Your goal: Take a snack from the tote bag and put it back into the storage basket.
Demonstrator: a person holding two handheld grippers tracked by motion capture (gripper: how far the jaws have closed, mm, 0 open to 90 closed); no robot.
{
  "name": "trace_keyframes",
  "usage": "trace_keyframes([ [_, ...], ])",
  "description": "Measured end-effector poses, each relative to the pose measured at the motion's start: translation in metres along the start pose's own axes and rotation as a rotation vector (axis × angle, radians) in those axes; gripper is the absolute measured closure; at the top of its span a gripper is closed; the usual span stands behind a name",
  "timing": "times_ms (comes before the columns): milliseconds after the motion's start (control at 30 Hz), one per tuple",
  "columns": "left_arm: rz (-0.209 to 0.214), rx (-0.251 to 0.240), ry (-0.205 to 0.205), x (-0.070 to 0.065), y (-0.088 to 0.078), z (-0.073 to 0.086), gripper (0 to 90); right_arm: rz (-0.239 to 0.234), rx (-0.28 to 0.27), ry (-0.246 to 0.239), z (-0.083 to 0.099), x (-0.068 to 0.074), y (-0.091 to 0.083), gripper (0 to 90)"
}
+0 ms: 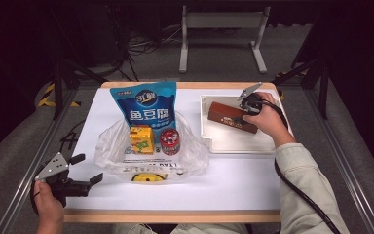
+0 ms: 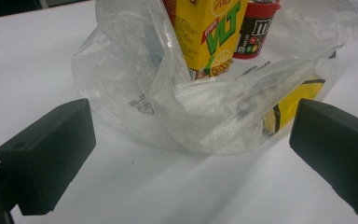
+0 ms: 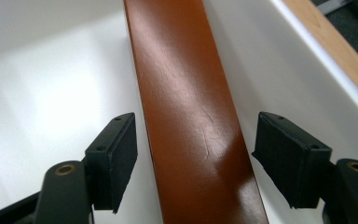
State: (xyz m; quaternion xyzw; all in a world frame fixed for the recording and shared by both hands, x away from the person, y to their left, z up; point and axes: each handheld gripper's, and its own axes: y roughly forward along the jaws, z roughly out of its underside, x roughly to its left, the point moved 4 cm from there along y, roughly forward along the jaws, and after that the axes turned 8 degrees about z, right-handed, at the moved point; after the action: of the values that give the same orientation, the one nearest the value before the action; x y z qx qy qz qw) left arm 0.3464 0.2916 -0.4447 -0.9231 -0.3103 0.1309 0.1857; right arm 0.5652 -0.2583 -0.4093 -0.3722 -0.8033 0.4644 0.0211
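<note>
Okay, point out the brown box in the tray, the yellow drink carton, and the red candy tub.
Glossy brown rectangular box (image 3: 191,116), right gripper view, middle of its top face.
Yellow drink carton (image 2: 209,32), left gripper view, its printed front.
Red-lidded round candy tub (image 1: 169,140), high view, its front label.

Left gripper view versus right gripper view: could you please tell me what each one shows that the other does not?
Left gripper view: clear plastic bag holding a yellow VLT juice carton and a red-lidded M&M's tub, left gripper open before it. Right gripper view: reddish-brown box in a white tray, between the open right gripper jaws. Shared: black jaws, white surfaces.
</note>
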Motion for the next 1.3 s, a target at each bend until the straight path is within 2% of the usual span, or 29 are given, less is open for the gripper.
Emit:
trace_keyframes([
  [300,0.01,-0.003,0.003,0.002,0.005,-0.004,0.6,-0.014,-0.093,0.062,0.004,0.002,-0.021,38.5],
  [400,0.017,-0.005,0.006,0.003,0.008,-0.005,0.6,-0.032,-0.141,0.103,0.008,0.003,-0.029,42.7],
  [567,0.025,-0.002,0.015,0.003,0.012,-0.008,0.6,-0.065,-0.167,0.157,0.014,0.006,-0.037,56.0],
  [633,0.027,-0.005,0.023,0.004,0.013,-0.009,0.6,-0.081,-0.184,0.177,0.017,0.008,-0.04,64.2],
  [800,0.035,-0.007,0.029,0.005,0.016,-0.013,0.6,-0.1,-0.174,0.224,0.025,0.014,-0.041,85.1],
  [867,0.039,-0.009,0.033,0.005,0.018,-0.014,0.6,-0.099,-0.164,0.221,0.028,0.016,-0.04,89.1],
  [1000,0.043,-0.004,0.037,0.005,0.019,-0.014,0.6,-0.108,-0.165,0.229,0.026,0.019,-0.041,89.9],
  [1033,0.043,-0.007,0.036,0.005,0.019,-0.014,0.6,-0.101,-0.14,0.226,0.026,0.021,-0.039,89.9],
  [1133,0.041,-0.009,0.035,0.005,0.019,-0.014,0.6,-0.1,-0.127,0.23,0.026,0.023,-0.036,89.9],
  [1300,0.039,-0.011,0.033,0.005,0.018,-0.014,0.5,-0.093,-0.092,0.265,0.027,0.024,-0.03,89.9],
])
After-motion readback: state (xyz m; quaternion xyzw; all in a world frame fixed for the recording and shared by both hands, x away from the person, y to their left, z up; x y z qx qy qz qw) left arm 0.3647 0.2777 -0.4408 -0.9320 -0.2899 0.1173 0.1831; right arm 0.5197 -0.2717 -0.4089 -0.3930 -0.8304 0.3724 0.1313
